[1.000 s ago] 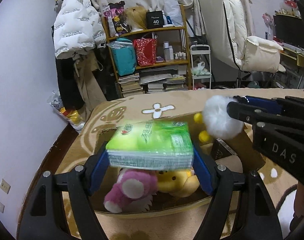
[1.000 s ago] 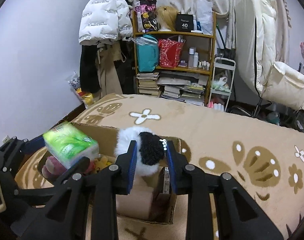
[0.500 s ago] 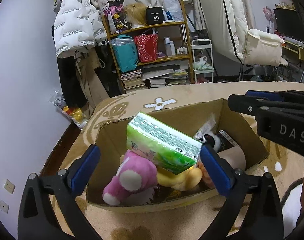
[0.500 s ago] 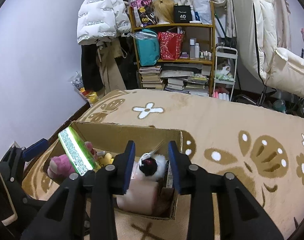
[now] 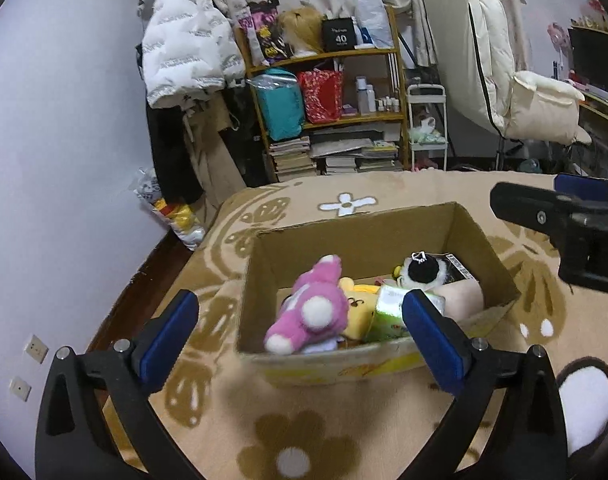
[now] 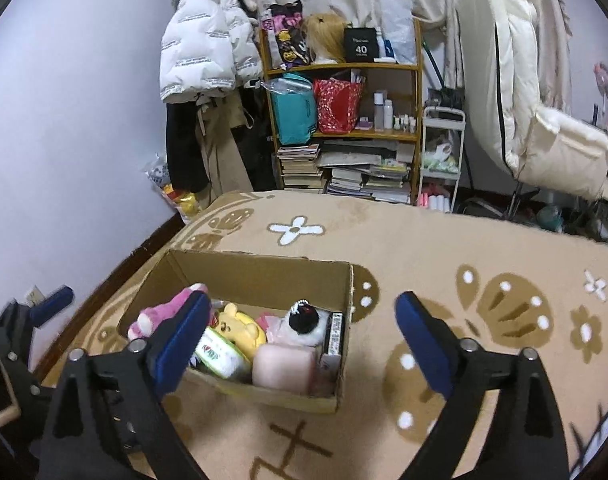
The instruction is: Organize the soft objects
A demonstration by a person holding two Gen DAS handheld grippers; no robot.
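Left gripper (image 5: pixel 300 334) and right gripper (image 6: pixel 302 336) are both gaping empty, jaws having just been opening. Ahead below them, the open brown cardboard box (image 6: pixel 264 266) is holding a green tissue pack (image 6: pixel 220 354) and a black-and-white plush (image 6: pixel 306 320).

Green tissue pack (image 5: pixel 388 314) partly hidden behind left gripper's pad; right gripper (image 5: pixel 564 220) cut off by frame edge.

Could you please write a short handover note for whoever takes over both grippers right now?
Left gripper: open, holding nothing; its jaws have just been opening.
Right gripper: open, holding nothing; its jaws have just been opening.
In the brown cardboard box: green tissue pack, black-and-white fluffy plush, pink plush toy, yellow bear plush, pale pink soft roll.
Done: tissue pack and fluffy plush dropped in.
Left: no more loose soft items are visible on the beige patterned blanket; check outside the views.
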